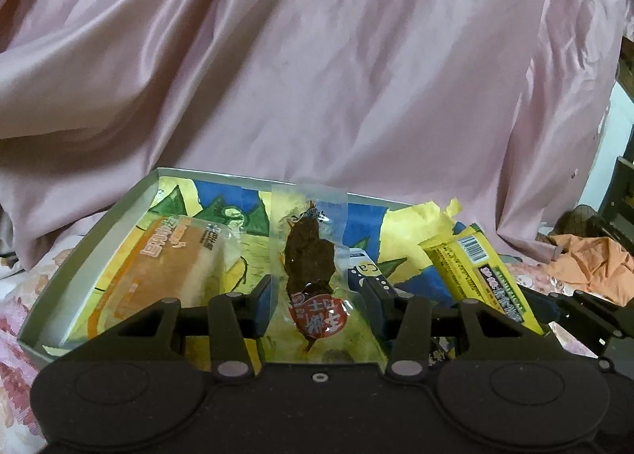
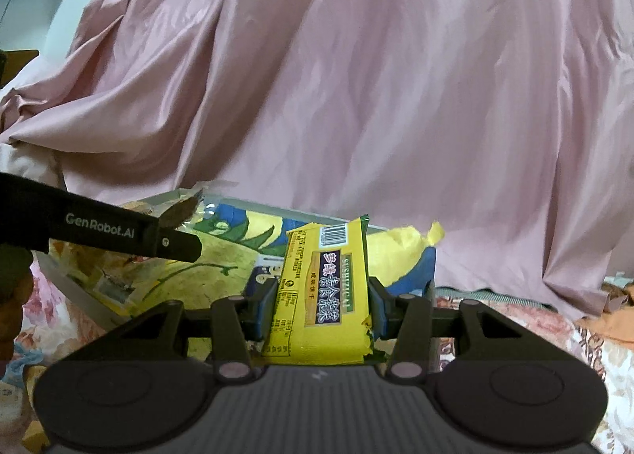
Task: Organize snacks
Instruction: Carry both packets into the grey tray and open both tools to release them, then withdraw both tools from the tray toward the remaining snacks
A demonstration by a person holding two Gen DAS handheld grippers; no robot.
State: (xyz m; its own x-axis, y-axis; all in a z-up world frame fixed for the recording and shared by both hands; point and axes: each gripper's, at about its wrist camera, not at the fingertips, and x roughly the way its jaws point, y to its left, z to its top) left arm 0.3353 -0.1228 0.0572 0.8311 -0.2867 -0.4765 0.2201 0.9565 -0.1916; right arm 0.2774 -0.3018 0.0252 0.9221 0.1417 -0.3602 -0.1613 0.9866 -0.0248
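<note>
My left gripper (image 1: pixel 317 295) is shut on a clear packet of dark dried meat (image 1: pixel 309 256) with a red label, held upright over the open grey box (image 1: pixel 79 248). A bread packet with orange print (image 1: pixel 174 260) lies inside the box at the left. My right gripper (image 2: pixel 321 303) is shut on a yellow biscuit packet (image 2: pixel 325 287) with a barcode, held at the box's right side; it also shows in the left wrist view (image 1: pixel 475 271). The left gripper's arm (image 2: pixel 99 232) and the meat packet (image 2: pixel 180 212) show at the left of the right wrist view.
The box is lined with yellow, blue and green printed paper (image 1: pixel 222 200), torn at the right edge (image 2: pixel 416 240). A blue-and-white packet (image 1: pixel 364 268) lies in the box behind the grippers. Pink draped cloth (image 1: pixel 317 58) fills the background. Floral bedding (image 2: pixel 554 335) and orange cloth (image 1: pixel 590 264) lie at the right.
</note>
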